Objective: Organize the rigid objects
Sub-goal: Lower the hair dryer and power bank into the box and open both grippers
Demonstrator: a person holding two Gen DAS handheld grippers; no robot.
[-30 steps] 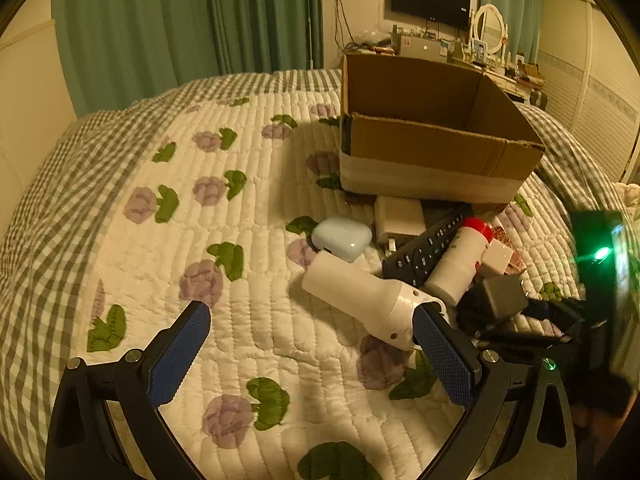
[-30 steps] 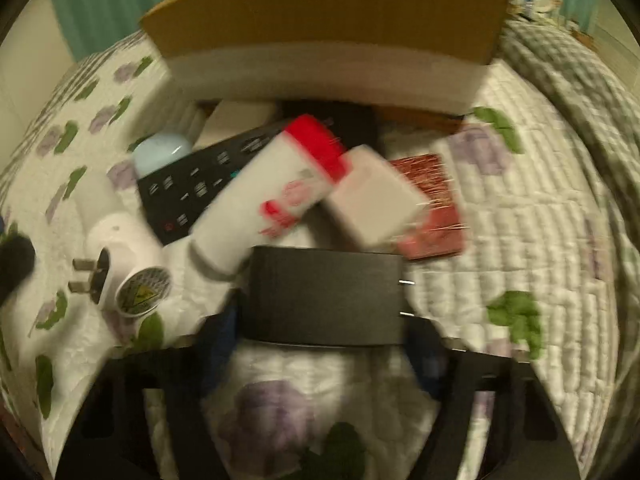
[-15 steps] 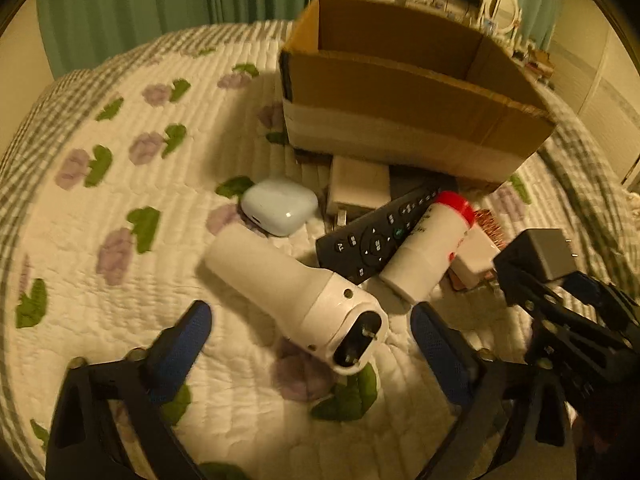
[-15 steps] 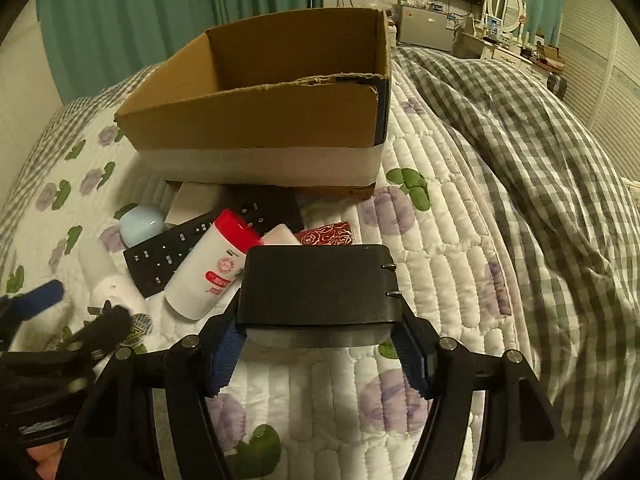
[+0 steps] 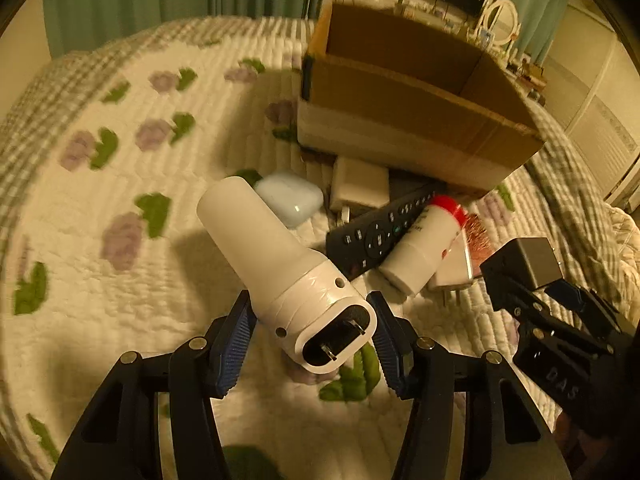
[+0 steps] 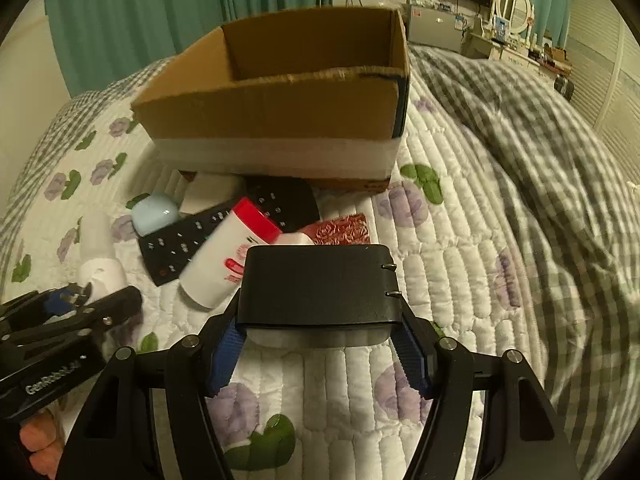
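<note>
Left gripper (image 5: 312, 338): blue pads now closed against the plug end of the white cylindrical plug-in device (image 5: 280, 264), which 0.5 s ago lay flat on the quilt between wide-spread pads; its far end now tilts up off the quilt (image 5: 120, 300), its 2 prongs facing the camera. Right gripper (image 6: 320, 344): clamped on the black power adapter (image 6: 320, 288), as it was 0.5 s ago, held clear above the bed with 2 prongs pointing right; the grip is unchanged, though the adapter now sits nearer the pile. Cardboard box (image 6: 280, 108): open-topped, on the quilt beyond the pile, no contents visible, same spot as before. Loose items between grippers and box, unmoved: pale blue case (image 5: 290, 198); white flat charger (image 5: 360, 188) just beside it, touching the box's foot; black remote (image 5: 376, 236) lying aslant; white bottle with red cap (image 5: 424, 248) resting against the remote; small white plug block (image 5: 454, 274) under the bottle's right side; red patterned packet (image 6: 344, 230) behind it. Second dark remote (image 6: 288, 204): partly under the bottle's cap end.
</note>
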